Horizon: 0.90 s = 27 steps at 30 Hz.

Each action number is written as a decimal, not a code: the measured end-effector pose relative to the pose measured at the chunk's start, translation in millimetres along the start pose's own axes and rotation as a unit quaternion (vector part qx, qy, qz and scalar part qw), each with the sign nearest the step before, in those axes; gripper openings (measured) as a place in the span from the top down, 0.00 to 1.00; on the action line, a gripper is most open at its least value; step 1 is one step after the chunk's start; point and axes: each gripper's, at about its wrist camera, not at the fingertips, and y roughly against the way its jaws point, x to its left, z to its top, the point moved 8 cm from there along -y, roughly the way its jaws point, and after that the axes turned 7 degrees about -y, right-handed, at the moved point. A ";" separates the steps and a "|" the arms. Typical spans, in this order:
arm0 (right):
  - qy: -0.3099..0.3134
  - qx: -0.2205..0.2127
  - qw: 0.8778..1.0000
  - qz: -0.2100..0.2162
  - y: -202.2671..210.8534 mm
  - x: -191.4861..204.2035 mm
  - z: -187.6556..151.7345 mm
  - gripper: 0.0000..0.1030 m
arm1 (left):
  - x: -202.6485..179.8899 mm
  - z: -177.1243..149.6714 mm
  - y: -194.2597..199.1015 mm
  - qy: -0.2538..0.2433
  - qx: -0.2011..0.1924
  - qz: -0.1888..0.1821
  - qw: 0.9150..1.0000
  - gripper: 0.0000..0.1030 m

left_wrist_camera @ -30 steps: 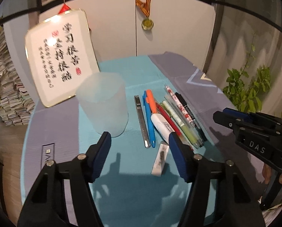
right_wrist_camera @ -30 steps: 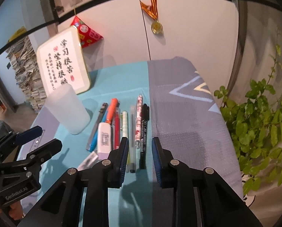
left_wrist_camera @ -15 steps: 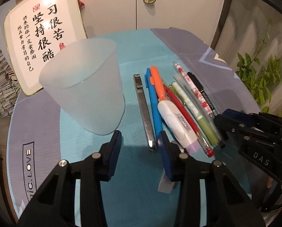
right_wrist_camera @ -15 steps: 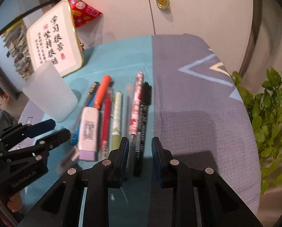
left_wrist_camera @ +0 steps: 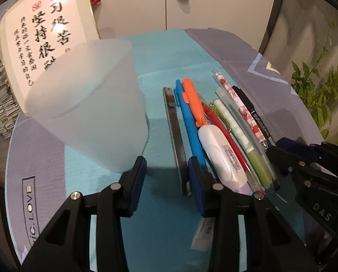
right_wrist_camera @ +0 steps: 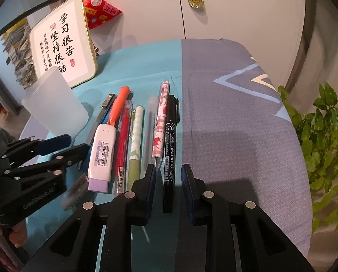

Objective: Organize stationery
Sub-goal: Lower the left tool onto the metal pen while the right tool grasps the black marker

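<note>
The frosted cup (left_wrist_camera: 89, 104) stands upright at the left of the desk (right_wrist_camera: 236, 113), on the teal mat (left_wrist_camera: 164, 54). The left tongs (left_wrist_camera: 166, 183) are released and empty, with the left pad (left_wrist_camera: 138, 181) just beside the cup's base and the right pad at the near end of the metal clip pen (left_wrist_camera: 175, 140). Risk 1: closing or advancing here can push the light cup, which is likely to tip or slide toward the framed calligraphy (left_wrist_camera: 44, 31) leaning behind it.

To the right of the cup lies the row of stationery, packed side by side — the metal clip pen, the blue pen (left_wrist_camera: 190, 124), the orange pen (left_wrist_camera: 192, 99), the correction tape (right_wrist_camera: 102, 156), the red pen (right_wrist_camera: 123, 140), the green pen (right_wrist_camera: 136, 140), the clear pen (right_wrist_camera: 149, 122), the pink patterned pen (right_wrist_camera: 159, 122) and the black marker (right_wrist_camera: 170, 140). An eraser (left_wrist_camera: 202, 231) lies under the left tongs.

The right tongs (right_wrist_camera: 167, 189) are released, straddling the near end of the black marker without gripping it. Risk 2: the inner pad sits against the tip of the pink patterned pen — closing may pinch 2 items or roll the neighbours out of line. Risk 3: a grip at the marker's very end gives poor leverage, so the marker may pivot or drop during transfer to the cup. Risk 4: both tongs work near each other, so a crossing path could cause a collision.
</note>
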 end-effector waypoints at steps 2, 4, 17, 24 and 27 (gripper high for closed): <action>-0.003 -0.001 1.000 -0.004 -0.1 -1.9 0.6 0.75 | -0.5 4.1 -2.1 0.003 -0.002 0.000 1.000 0.68; -0.005 -0.001 1.000 -0.004 0.2 -2.9 0.5 0.76 | 0.9 5.5 -2.5 0.009 -0.002 -0.002 1.000 0.77; -0.003 -0.001 1.000 0.011 12.7 -6.1 -2.3 0.90 | 6.0 -30.1 23.4 0.012 0.012 -0.036 0.999 0.92; 0.006 0.021 1.000 0.008 33.7 -19.7 -28.9 0.91 | 9.9 -75.2 48.3 -0.005 0.032 -0.035 0.999 0.92; 0.008 0.040 0.999 -0.002 42.2 -26.6 -49.7 0.91 | 6.9 -88.9 55.3 -0.010 0.039 -0.038 0.998 0.92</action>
